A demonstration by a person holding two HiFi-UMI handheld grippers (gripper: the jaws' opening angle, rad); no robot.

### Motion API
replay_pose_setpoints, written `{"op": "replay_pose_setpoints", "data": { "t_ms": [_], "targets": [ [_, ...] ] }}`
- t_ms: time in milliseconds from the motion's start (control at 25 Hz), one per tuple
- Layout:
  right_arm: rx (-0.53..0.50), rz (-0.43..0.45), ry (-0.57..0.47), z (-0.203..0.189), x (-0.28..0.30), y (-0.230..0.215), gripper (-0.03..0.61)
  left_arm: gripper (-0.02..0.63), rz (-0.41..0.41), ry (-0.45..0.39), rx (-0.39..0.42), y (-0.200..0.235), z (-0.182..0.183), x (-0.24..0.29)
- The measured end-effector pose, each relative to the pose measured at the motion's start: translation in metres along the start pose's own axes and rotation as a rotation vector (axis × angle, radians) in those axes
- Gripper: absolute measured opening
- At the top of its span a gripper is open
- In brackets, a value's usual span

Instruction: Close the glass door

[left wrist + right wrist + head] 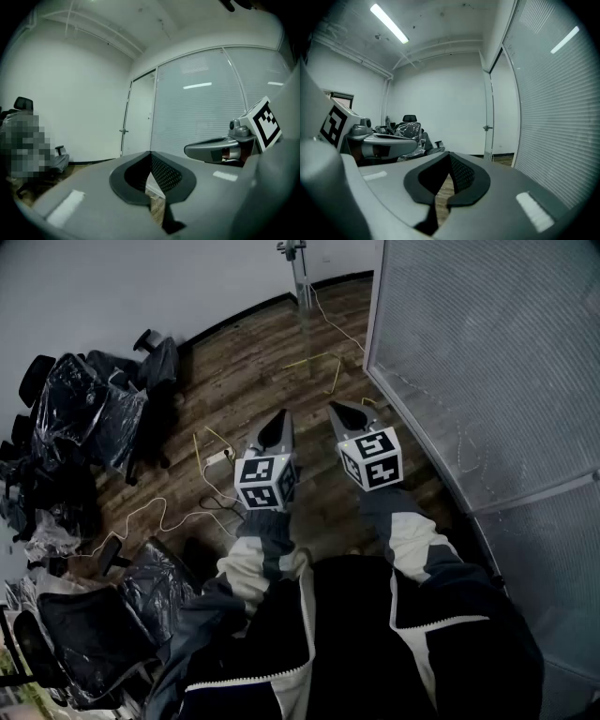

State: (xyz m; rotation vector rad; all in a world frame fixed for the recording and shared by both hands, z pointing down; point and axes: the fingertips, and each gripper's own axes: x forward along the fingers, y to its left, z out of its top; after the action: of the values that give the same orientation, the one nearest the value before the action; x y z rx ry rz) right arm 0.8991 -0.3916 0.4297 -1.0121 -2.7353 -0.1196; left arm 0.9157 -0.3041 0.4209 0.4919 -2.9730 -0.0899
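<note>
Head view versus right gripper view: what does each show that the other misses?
Only the head view shows the person's grey-and-white jacket sleeves and the thin yellow cable. Only the right gripper view shows the long ceiling strip light. Both show the plastic-wrapped black office chairs, the frosted ribbed glass wall and the left tongs.

Wood floor (246,381); yellow cables (317,358); plastic-wrapped chairs (86,411) at L.

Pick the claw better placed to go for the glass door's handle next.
Right, narrowly. Right claw sits nearer the frosted ribbed glass wall that the glass door joins; its metal handle lies just off-axis. Left claw is equally shut, empty, farther over.
</note>
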Motion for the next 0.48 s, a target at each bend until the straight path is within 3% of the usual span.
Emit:
{"op": "replay_pose_setpoints", "data": {
  "t_ms": [480],
  "targets": [
    [0.007, 0.007, -0.038, 0.0062, 0.0004, 0.0066, 0.005, -0.002, 0.002, -0.016, 0.021, 0.0000, 0.0048, -0.0022]
  ]
}}
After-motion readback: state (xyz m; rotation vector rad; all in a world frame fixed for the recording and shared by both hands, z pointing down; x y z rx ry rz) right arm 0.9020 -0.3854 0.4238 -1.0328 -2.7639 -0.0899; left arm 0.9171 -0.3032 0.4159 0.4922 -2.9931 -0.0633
